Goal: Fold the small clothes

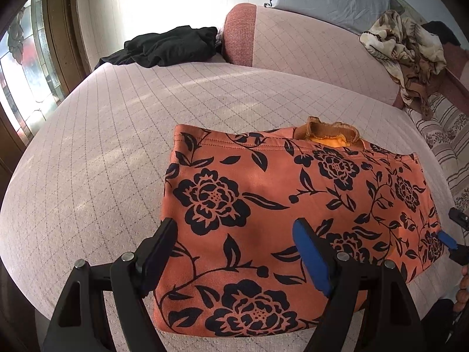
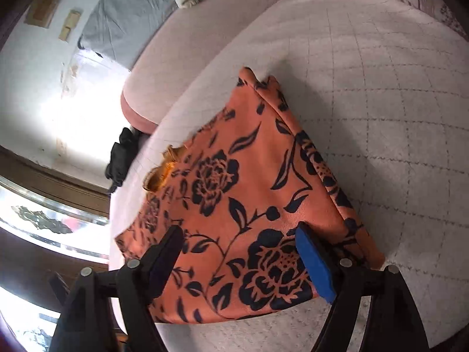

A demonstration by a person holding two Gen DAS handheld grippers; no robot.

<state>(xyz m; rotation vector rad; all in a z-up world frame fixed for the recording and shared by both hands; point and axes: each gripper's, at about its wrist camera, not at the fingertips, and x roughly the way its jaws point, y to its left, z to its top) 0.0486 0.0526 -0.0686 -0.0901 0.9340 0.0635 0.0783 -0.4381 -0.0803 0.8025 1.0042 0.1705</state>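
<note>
An orange garment with a black flower print [image 1: 281, 205] lies folded into a rectangle on the pale quilted bed cover [image 1: 117, 135]. A brown ribbed collar [image 1: 331, 130] sticks out at its far edge. My left gripper [image 1: 234, 231] is open, its jaws spread wide just above the garment's near left corner, holding nothing. My right gripper [image 2: 239, 236] is open too, above the garment [image 2: 234, 193] at its near right corner. The right gripper's tip also shows at the right edge of the left wrist view [image 1: 451, 234].
A black garment [image 1: 164, 45] lies at the bed's far edge. A crumpled beige patterned cloth [image 1: 407, 44] sits on the pink bolster [image 1: 307, 38] at the back right. A striped pillow [image 1: 445, 135] is at the right. A window is on the left.
</note>
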